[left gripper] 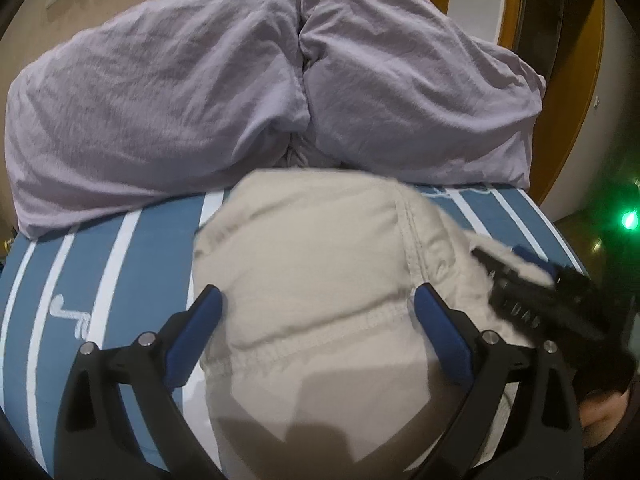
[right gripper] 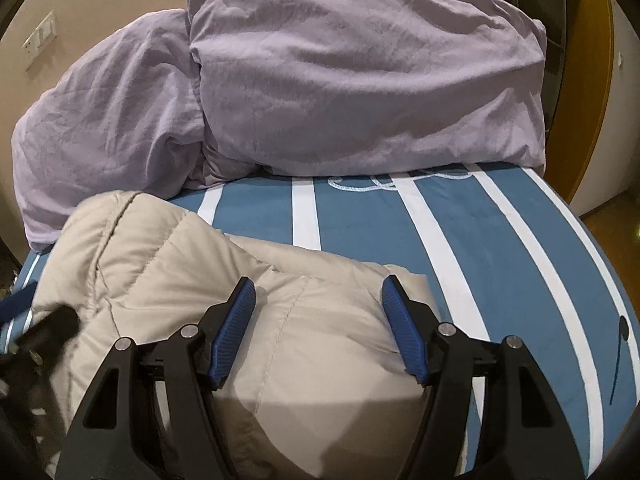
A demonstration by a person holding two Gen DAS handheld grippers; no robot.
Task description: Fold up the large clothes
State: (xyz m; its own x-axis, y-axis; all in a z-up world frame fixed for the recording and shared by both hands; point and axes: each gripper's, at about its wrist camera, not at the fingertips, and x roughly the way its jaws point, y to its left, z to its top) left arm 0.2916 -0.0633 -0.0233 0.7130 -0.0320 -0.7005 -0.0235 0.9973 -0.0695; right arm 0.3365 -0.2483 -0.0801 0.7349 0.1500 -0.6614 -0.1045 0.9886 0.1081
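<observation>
Blue-and-white striped bed sheet (right gripper: 500, 248) carries everything, lilac pillows (right gripper: 340, 80) heaped at its far end. Nearer than those pillows lies the beige quilted jacket (right gripper: 168, 264): puffy, soft, probably light and springy, best pinched at a stitched seam or hem. Its long axis seems to run towards the pillows. Left gripper (left gripper: 316, 304) and right gripper (right gripper: 318, 292) hang over it, jaws wide, gripping nothing.

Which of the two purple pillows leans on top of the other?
The right-hand pillow: its edge overlaps the left pillow, which slumps lower toward the wall.
</observation>
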